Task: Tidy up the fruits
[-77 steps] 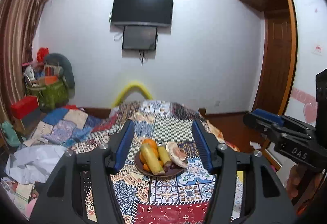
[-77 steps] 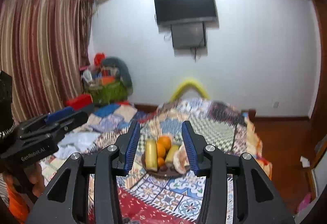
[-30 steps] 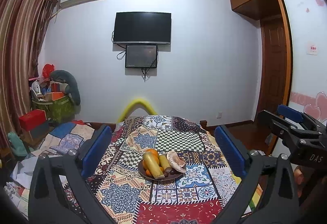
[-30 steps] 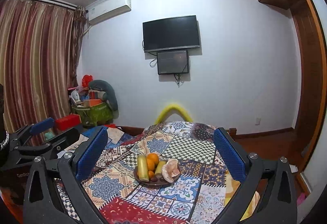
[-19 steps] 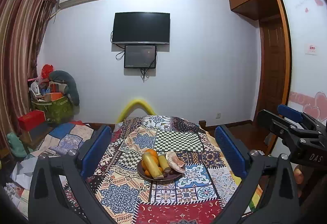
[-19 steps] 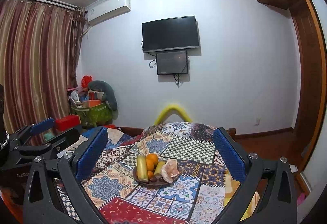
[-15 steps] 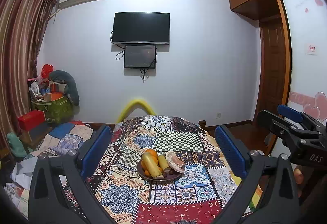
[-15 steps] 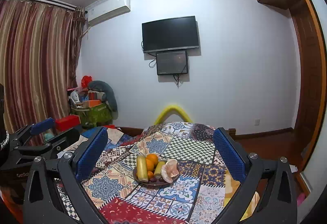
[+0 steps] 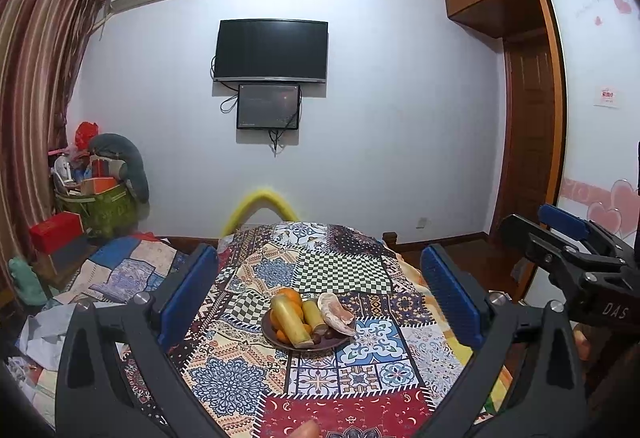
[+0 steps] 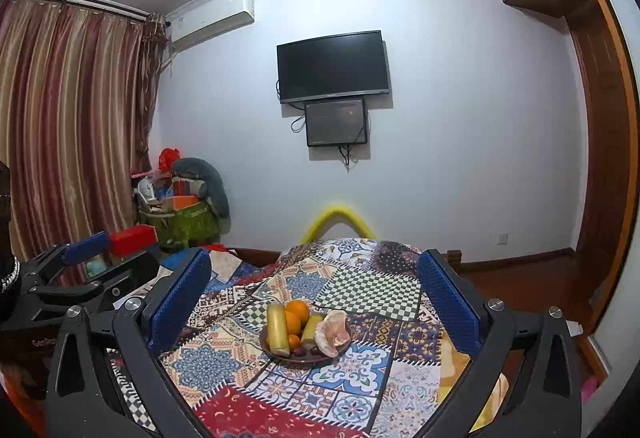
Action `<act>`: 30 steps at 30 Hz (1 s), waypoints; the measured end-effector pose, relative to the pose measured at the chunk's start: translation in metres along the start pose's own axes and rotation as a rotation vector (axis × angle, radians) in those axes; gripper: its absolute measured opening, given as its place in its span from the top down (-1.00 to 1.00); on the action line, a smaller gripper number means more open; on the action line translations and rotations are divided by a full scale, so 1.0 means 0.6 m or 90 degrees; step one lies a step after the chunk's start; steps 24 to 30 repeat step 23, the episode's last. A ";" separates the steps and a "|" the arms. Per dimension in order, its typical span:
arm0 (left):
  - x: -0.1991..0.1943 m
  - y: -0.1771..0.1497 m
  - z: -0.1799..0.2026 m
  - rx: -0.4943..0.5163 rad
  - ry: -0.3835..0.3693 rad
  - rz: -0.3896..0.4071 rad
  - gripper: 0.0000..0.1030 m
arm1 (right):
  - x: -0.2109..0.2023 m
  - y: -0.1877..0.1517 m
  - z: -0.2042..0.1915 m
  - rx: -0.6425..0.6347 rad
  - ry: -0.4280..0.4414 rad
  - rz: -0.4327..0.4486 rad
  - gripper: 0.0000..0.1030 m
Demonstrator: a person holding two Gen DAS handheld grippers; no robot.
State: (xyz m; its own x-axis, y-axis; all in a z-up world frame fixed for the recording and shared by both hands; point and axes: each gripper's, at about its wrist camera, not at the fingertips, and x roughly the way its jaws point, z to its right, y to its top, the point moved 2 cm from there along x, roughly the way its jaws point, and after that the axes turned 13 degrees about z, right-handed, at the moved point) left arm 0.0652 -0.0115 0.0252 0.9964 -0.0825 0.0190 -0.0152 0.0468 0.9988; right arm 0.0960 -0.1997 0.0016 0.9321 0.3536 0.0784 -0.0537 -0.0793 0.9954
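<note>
A dark plate [image 9: 276, 339] of fruit sits near the middle of the patchwork-covered table [image 9: 224, 374], well apart from both grippers. On it lie a long yellow fruit [image 9: 289, 318], oranges [image 10: 298, 312], a smaller yellow-green fruit [image 9: 313, 314] and a pale peeled pomelo piece [image 10: 331, 332]. The left gripper [image 9: 318, 298] hovers with its blue-padded fingers [image 9: 188, 294] spread wide, holding nothing, the plate framed between and beyond them. The right gripper [image 10: 314, 302] is likewise released and empty.

A home bedroom; wall-mounted television [image 9: 272, 50] centre frame; striped curtains [image 10: 68, 126] far left; patchwork quilt [image 9: 340, 270] below.
</note>
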 end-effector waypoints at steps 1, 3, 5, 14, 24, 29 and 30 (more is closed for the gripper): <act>0.001 0.000 0.000 0.000 -0.002 -0.001 -0.99 | 0.000 0.000 0.000 0.000 0.000 0.000 -1.00; 0.002 -0.001 0.001 -0.002 -0.005 -0.003 -0.99 | 0.000 0.000 0.000 0.000 -0.001 0.000 -1.00; 0.003 -0.002 0.001 -0.001 -0.006 -0.004 -0.99 | 0.000 0.000 0.001 0.001 -0.002 -0.001 -1.00; 0.003 -0.004 -0.003 -0.005 -0.008 -0.005 -0.99 | 0.001 -0.001 0.001 0.001 -0.002 -0.003 -1.00; 0.009 -0.009 -0.008 -0.013 -0.008 -0.010 -0.99 | 0.006 -0.007 0.002 0.002 -0.003 -0.010 -1.00; 0.009 -0.009 -0.008 -0.013 -0.008 -0.010 -0.99 | 0.006 -0.007 0.002 0.002 -0.003 -0.010 -1.00; 0.009 -0.009 -0.008 -0.013 -0.008 -0.010 -0.99 | 0.006 -0.007 0.002 0.002 -0.003 -0.010 -1.00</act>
